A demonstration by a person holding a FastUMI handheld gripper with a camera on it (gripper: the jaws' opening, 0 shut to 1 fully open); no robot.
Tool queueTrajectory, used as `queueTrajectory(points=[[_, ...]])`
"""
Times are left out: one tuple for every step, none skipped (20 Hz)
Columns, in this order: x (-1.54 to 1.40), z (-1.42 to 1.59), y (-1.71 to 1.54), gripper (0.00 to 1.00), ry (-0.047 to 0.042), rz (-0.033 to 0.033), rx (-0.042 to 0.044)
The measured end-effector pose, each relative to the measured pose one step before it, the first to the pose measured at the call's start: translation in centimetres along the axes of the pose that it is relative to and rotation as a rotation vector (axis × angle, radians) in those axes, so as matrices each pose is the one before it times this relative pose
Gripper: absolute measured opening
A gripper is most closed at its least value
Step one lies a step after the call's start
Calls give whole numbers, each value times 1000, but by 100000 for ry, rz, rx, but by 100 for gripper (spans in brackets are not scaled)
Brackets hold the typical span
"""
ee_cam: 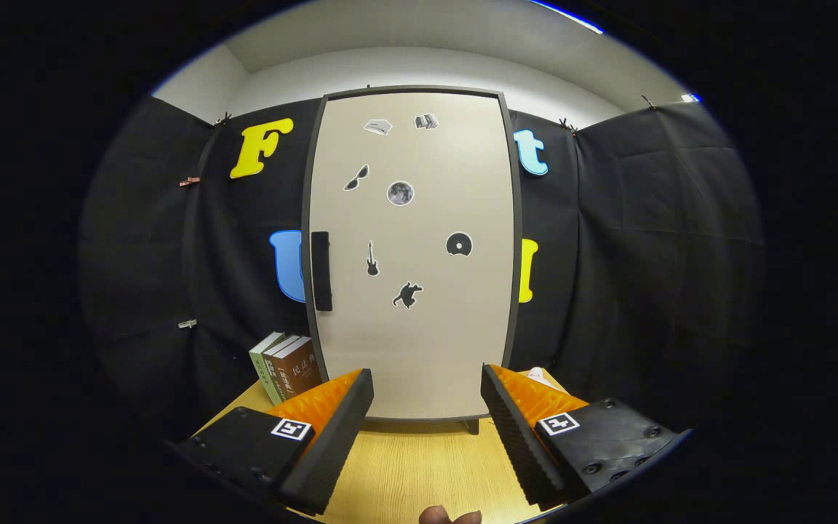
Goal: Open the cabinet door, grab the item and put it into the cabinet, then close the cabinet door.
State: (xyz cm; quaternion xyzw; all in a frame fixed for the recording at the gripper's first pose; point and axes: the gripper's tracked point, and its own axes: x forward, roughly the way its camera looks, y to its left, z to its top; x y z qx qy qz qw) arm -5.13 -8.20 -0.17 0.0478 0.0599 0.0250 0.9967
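Facing the shut beige cabinet door (pixel 412 255), your claw (pixel 426 393) stands released, holding nothing. The upright black bar handle (pixel 321 271) lies up and left of the fingers, beyond them. Brown and green books (pixel 286 367) stand on the wooden counter (pixel 419 466) beside the cabinet's left.

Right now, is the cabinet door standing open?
No, the cabinet door sits flush in its dark frame, closed, while the open gripper hovers empty in front of it.
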Motion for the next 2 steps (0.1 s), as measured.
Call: queueTrajectory(points=[[-264, -381, 256, 97, -26, -16, -100], [-19, 2, -68, 97, 5, -117, -77]])
